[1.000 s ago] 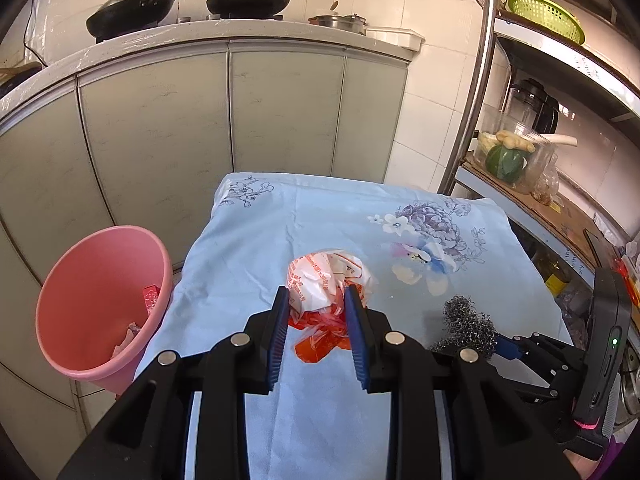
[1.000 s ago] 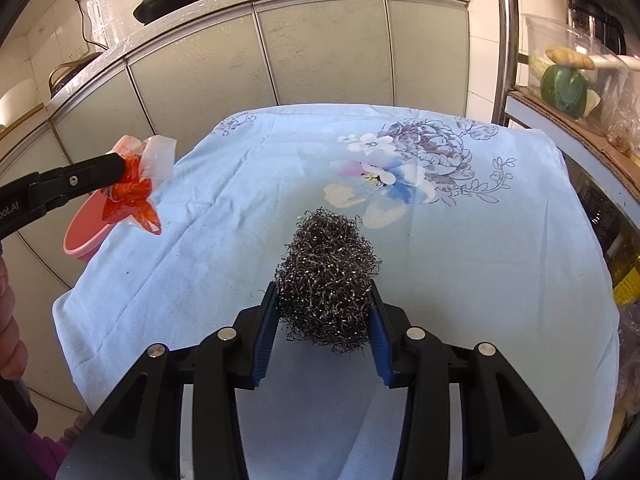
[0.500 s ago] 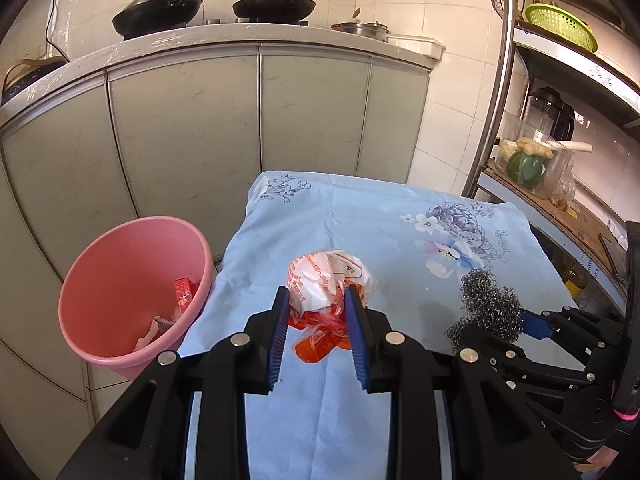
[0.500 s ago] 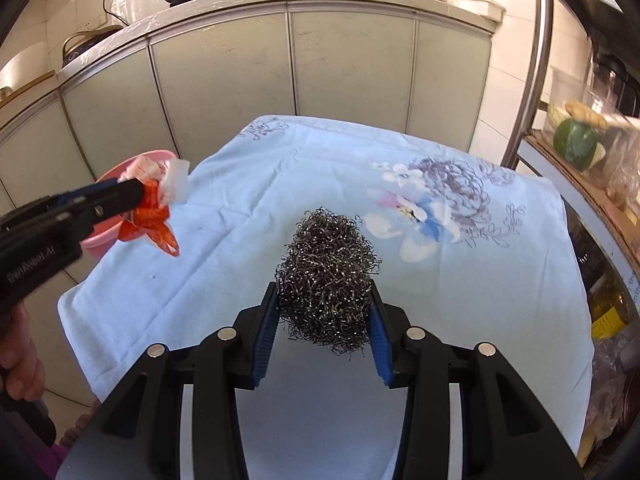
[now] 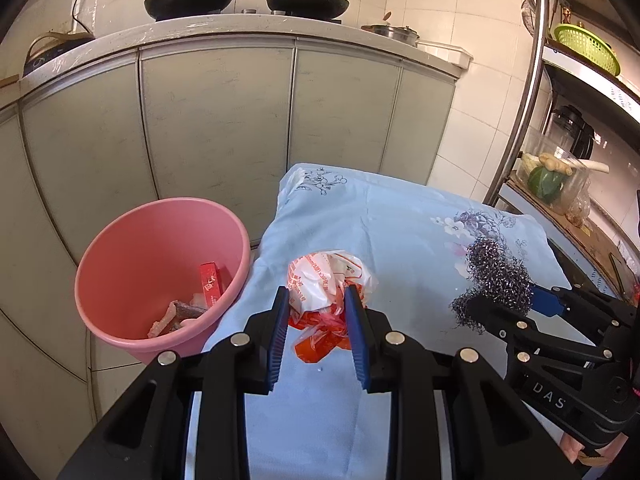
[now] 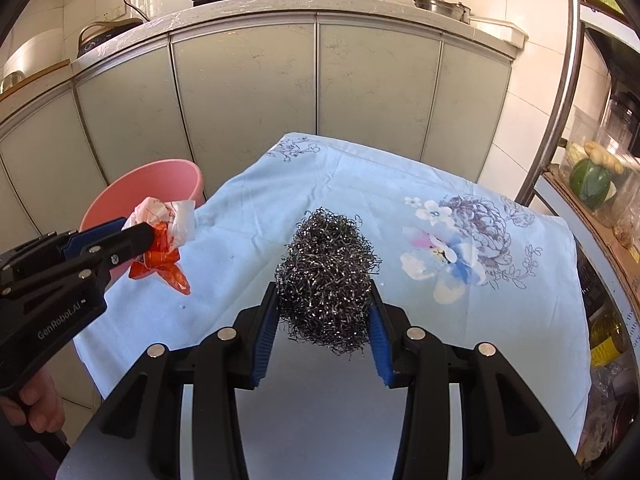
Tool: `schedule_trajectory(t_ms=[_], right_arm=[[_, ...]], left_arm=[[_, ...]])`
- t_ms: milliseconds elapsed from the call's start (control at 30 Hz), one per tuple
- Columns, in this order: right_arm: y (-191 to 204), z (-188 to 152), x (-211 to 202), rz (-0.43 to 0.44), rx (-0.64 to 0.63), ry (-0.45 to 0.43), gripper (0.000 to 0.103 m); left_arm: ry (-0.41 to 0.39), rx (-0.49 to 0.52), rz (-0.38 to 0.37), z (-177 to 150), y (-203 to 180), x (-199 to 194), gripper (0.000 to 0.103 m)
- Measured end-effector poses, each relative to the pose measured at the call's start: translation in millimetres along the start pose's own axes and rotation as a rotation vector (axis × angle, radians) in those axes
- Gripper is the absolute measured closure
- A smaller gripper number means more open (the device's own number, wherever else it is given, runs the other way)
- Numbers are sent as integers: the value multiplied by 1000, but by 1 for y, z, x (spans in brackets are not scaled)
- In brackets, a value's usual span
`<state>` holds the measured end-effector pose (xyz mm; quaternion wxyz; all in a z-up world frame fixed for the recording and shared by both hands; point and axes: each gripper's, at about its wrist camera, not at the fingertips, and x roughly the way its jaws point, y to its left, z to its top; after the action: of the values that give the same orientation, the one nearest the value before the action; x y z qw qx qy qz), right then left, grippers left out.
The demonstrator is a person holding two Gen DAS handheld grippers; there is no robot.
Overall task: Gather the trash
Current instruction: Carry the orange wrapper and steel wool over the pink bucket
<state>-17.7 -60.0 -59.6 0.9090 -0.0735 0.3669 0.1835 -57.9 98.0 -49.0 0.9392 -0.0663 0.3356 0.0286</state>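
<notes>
Both loads have swung toward the bin (image 5: pixel 160 276) over the last second. Left gripper (image 5: pixel 317 300) clamps the wrapper (image 5: pixel 324 280), now just right of the bin rim. Right gripper (image 6: pixel 323 320) pinches the scourer (image 6: pixel 326 272), farther right. Drop looks imminent.

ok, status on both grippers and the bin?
Left gripper shut on crumpled plastic bag, lifted off the table. Right gripper shut on steel wool scourer. Pink bin open beside the table, path unobstructed.
</notes>
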Motion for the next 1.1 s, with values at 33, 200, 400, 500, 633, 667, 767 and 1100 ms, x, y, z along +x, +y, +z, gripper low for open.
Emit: schedule_trajectory(t_ms=[33,200,400,500,633,667,767,1100], right_arm=[[2,2,1,3,-4,-2,61],[16,16,6,23,-28,-17,61],[39,31,15,58,-55,-33,61],[49,37,18,75,-64,-44,61],[60,47,20,101,-67,-63,61],[62,49,20,106,-68,-68,61],[69,56,22,125,-71,-79,61],[102,74,31,232,-97,-103,61]], left_arm=[[-2,-6,4,0,2,0,76],[-22,-49,27,2,19,-4,76],[-45,-88,59,5,41,-8,76],[-58,-106,78,7,53,-10,76],[-77,-129,114,10,71,-15,76],[-82,-137,124,10,76,-16,76],[-91,-158,148,11,89,-18,75],[-92,-200,214,10,118,-18,75]])
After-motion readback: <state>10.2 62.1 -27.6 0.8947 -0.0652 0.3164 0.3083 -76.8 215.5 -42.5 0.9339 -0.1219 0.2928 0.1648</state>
